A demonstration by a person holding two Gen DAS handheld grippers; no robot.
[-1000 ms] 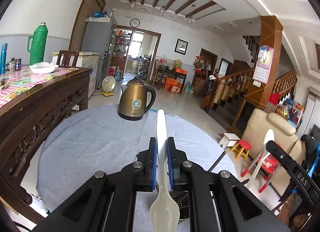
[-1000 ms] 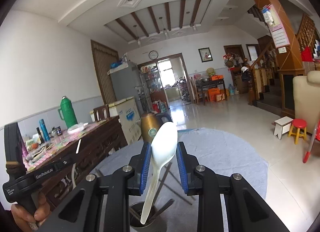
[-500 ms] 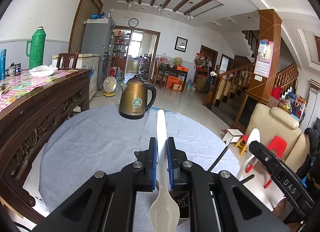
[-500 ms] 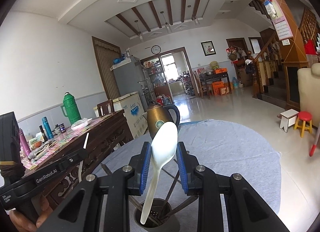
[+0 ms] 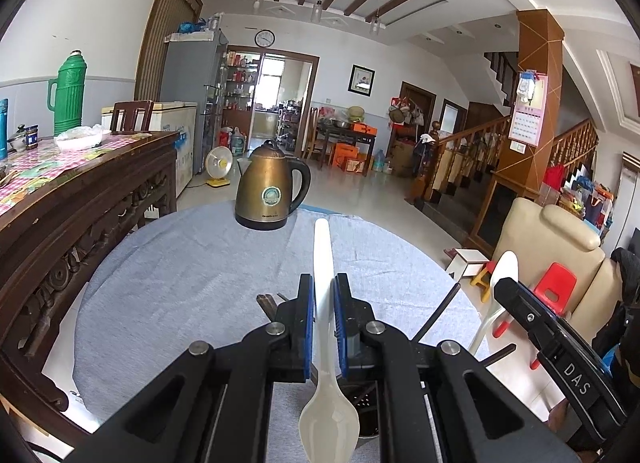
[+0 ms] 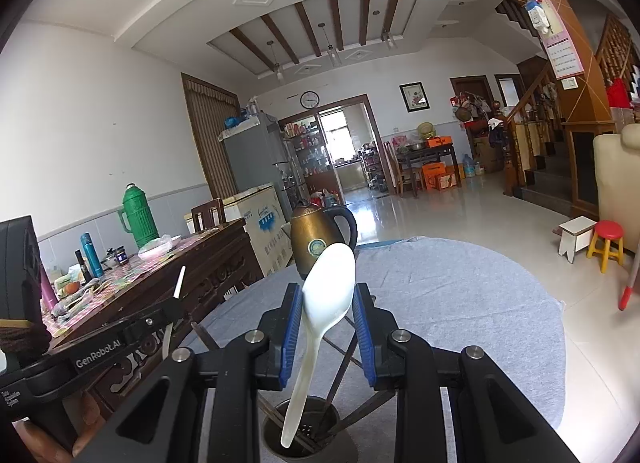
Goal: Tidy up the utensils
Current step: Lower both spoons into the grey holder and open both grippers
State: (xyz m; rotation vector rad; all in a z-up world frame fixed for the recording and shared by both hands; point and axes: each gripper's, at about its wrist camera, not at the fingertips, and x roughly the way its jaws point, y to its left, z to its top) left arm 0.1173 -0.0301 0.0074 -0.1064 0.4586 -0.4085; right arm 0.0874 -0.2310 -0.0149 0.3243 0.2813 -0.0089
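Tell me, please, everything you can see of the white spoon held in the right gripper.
The white spoon looks like glossy plastic or melamine, with a broad oval bowl and a slim, slightly curved handle. It stands tilted, bowl up and handle down. The right gripper is shut on it, blue pads pressing the lower sides of the bowl. The handle tip reaches into the metal utensil holder, which also contains dark chopsticks; whether it touches the bottom cannot be seen. The bowl partly hides the brass-coloured kettle behind.
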